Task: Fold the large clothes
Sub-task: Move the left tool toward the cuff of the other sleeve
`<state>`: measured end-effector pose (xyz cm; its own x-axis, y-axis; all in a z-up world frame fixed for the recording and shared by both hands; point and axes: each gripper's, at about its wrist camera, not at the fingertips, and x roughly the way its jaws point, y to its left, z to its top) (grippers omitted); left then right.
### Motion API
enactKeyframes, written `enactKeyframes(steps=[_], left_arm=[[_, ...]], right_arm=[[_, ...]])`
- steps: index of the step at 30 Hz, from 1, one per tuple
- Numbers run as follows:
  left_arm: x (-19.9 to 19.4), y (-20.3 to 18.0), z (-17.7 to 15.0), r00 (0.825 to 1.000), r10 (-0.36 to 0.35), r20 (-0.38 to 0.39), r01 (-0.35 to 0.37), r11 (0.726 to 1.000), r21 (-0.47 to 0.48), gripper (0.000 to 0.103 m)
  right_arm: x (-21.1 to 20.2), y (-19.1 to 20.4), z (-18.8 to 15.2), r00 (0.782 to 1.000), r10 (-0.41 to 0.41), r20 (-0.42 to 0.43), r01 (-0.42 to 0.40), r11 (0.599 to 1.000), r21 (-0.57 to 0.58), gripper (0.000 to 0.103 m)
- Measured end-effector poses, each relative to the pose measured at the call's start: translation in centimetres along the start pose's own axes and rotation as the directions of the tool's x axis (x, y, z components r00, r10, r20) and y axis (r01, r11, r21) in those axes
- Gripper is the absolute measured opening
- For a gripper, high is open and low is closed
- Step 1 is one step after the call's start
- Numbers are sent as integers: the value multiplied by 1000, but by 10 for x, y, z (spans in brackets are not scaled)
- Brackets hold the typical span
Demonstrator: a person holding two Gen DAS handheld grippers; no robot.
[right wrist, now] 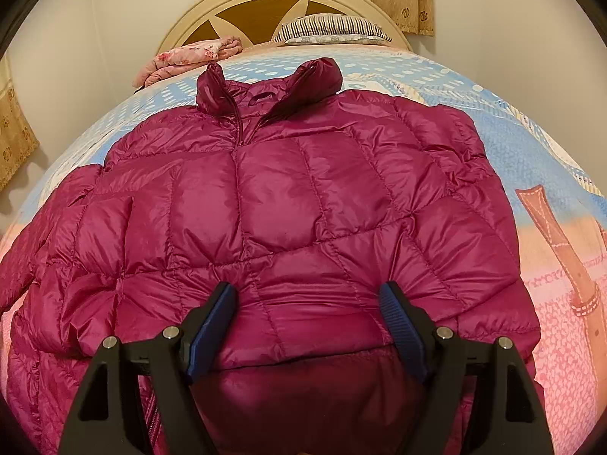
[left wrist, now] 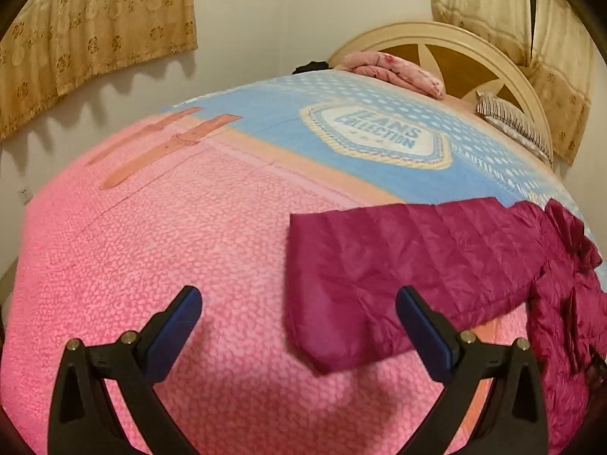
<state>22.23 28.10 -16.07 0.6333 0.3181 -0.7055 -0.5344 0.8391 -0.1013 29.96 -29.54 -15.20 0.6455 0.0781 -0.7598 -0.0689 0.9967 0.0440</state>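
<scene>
So the jacket [right wrist: 288, 204], a magenta puffer, lies spread front-up on the bed [left wrist: 151, 250], collar [right wrist: 265, 79] toward the far headboard [right wrist: 182, 26] and hem at the near edge. Its zip looks done up most of the way, with the collar parted at the top. One sleeve [left wrist: 398, 265] stretches straight out to the left across the pink part of the blanket, flat and unfolded; the other side looks bunched in closer to the body, though I cannot tell whether it is actually folded over.

The right claw [right wrist: 307, 303] hangs low over the hem, jaws wide with a bulge of the quilted fabric between them, yet the pads do not seem to pinch it. The left claw [left wrist: 299, 299] stands wide and empty above the blanket, the sleeve's cuff just beside its right finger.

To my eye the folding has barely begun: the garment is laid out and smoothed, but the sleeves remain to be brought in, and the body has yet to be doubled over.
</scene>
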Motion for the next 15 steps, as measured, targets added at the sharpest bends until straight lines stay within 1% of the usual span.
enactKeyframes(steps=[4, 6, 7, 8, 10, 11, 12, 13, 14, 15], left_arm=[[18, 1, 0, 998, -42, -42, 40, 998, -45, 102], [21, 0, -1, 997, -56, -55, 53, 997, -55, 94], [22, -2, 0, 996, -67, -53, 65, 997, -52, 92], [21, -4, 0, 996, -76, -46, 74, 996, -41, 89], [19, -10, 1, 997, -71, -36, 70, 997, -15, 84], [18, -13, 1, 997, -77, -31, 77, 997, -2, 79], [18, -14, 2, 996, -86, -28, 86, 996, 6, 71], [18, -16, 1, 994, -107, -29, 107, 994, 18, 65], [18, -22, 0, 987, -160, -36, 161, 986, 41, 48], [16, -22, -2, 983, -181, -40, 183, 982, 54, 28]], right_arm=[[0, 0, 0, 1000, 2, 1, -2, 1000, 2, 79], [0, 0, 0, 1000, 4, 2, -4, 1000, 4, 79], [0, 0, 0, 1000, 5, 3, -5, 1000, 5, 79], [-1, -1, 0, 1000, 7, 3, -7, 1000, 6, 79], [-1, -1, 0, 1000, 7, 3, -7, 1000, 6, 79], [-1, -1, 0, 1000, 6, 3, -6, 1000, 5, 80], [-1, -1, 0, 1000, 6, 3, -6, 1000, 5, 80], [-1, -1, 0, 1000, 7, 4, -7, 1000, 6, 80], [-1, -1, 0, 1000, 7, 4, -7, 1000, 7, 80], [-1, -1, 0, 1000, 8, 4, -8, 1000, 7, 80]])
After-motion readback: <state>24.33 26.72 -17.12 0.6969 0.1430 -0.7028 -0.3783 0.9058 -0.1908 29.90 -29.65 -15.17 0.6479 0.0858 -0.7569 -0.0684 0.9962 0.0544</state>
